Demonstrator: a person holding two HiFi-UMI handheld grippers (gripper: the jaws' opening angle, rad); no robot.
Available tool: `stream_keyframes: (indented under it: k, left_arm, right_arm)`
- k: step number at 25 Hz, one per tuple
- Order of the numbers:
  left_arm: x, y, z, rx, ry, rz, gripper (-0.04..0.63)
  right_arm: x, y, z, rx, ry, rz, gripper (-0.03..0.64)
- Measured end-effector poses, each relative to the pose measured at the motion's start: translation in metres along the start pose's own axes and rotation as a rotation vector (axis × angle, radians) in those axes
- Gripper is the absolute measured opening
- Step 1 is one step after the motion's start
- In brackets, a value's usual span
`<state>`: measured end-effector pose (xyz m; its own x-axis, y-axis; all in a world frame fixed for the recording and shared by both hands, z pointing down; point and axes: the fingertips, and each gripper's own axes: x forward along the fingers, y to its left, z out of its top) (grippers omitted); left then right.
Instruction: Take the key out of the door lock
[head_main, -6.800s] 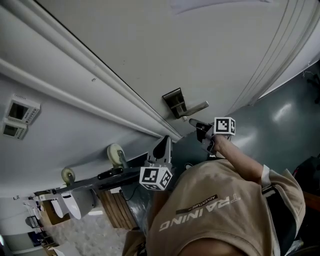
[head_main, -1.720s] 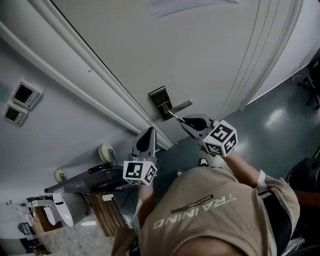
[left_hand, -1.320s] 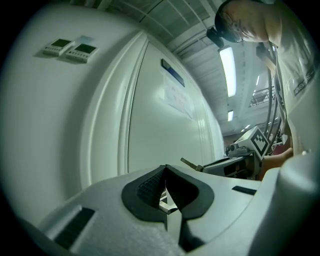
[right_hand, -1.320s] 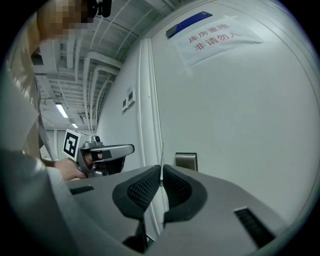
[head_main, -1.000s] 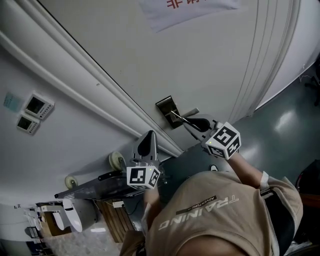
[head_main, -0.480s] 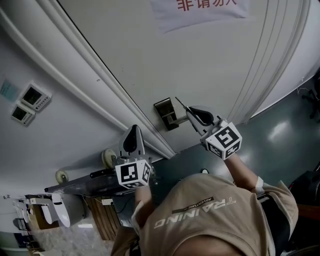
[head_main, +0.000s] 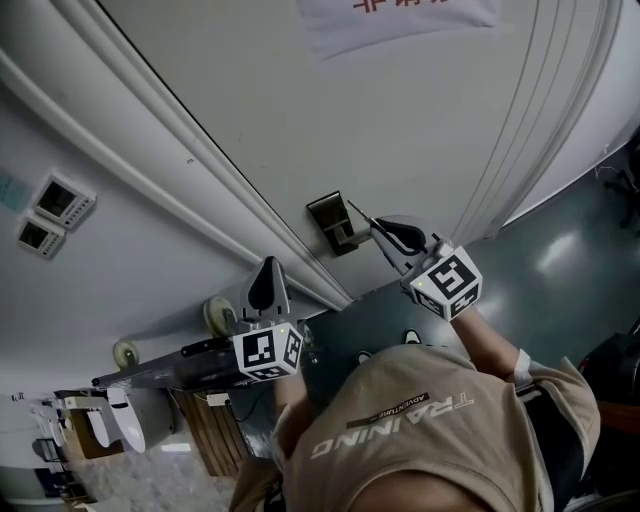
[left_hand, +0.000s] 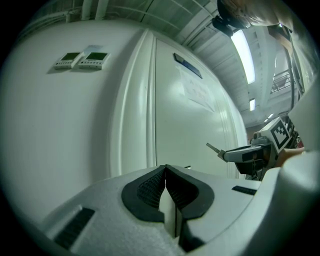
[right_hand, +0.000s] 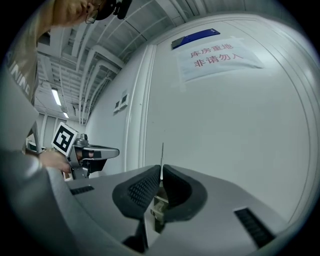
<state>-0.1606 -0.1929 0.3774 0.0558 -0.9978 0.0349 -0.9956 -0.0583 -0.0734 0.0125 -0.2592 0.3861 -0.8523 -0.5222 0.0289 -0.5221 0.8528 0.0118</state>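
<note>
- Key (head_main: 359, 212): a thin, flat metal blade. Its near end is pinched between the ribbed black pads of the right gripper (head_main: 376, 227), and the blade pokes out past the tips of the jaws.
- Door lock (head_main: 330, 222), a dark rectangular metal plate at frame centre, lies just beside the key's tip. In the right gripper view the blade stands free against bare door.
- Door (head_main: 420, 120) is smooth and pale, with ridged moulding along its edges and a paper notice (head_main: 400, 12) at the top.
- Left gripper (head_main: 267, 265), at lower centre, has its jaws pressed together on nothing and sits apart from the lock.
- Glossy grey floor (head_main: 560, 250) lies open at the right edge.
</note>
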Motion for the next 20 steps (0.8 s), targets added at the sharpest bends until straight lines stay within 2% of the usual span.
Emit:
stream_keyframes:
  k: [6, 20]
  left_arm:
    - [-0.002, -0.015, 0.012, -0.028, -0.098, -0.075, 0.009]
    - [-0.009, -0.017, 0.0, -0.029, -0.075, -0.116, 0.009]
  right_arm:
    - [0.003, 0.002, -0.006, 0.016, 0.011, 0.005, 0.028]
    - [0.001, 0.013, -0.029, 0.041, 0.086, 0.0, 0.028]
